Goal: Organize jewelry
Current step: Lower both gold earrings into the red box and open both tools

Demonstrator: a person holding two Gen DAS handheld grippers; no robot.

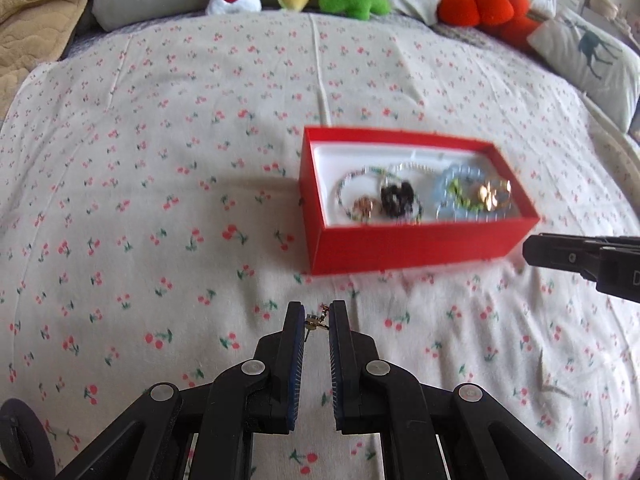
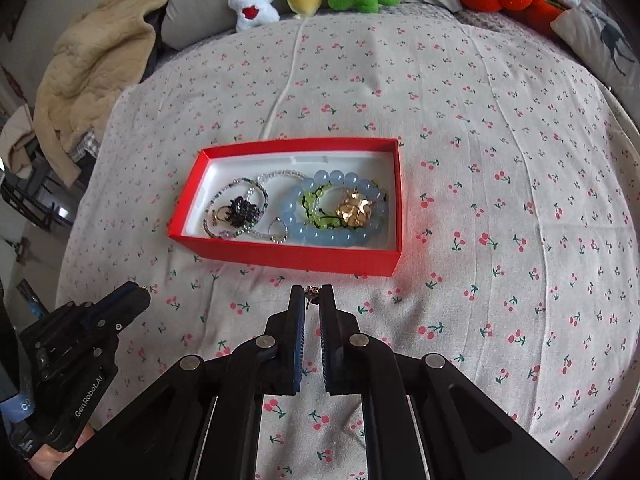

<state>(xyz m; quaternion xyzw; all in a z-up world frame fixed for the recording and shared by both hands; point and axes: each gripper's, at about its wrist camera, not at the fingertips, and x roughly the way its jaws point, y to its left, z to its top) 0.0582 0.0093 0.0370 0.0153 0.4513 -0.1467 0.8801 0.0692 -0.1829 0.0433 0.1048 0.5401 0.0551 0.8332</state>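
Motion-blurred red box (image 1: 404, 240); tiny indistinct trinkets between left fingers (image 1: 295, 344) and right fingers (image 2: 297, 320).

Right tool (image 2: 313, 294) pinches small earring (image 2: 311, 290) near red box (image 2: 296, 258).

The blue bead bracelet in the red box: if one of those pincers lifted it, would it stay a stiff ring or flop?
The blue bead bracelet would probably sag, being separate round beads on a string. The glossy beads look slippery, so a pinch might slide off.
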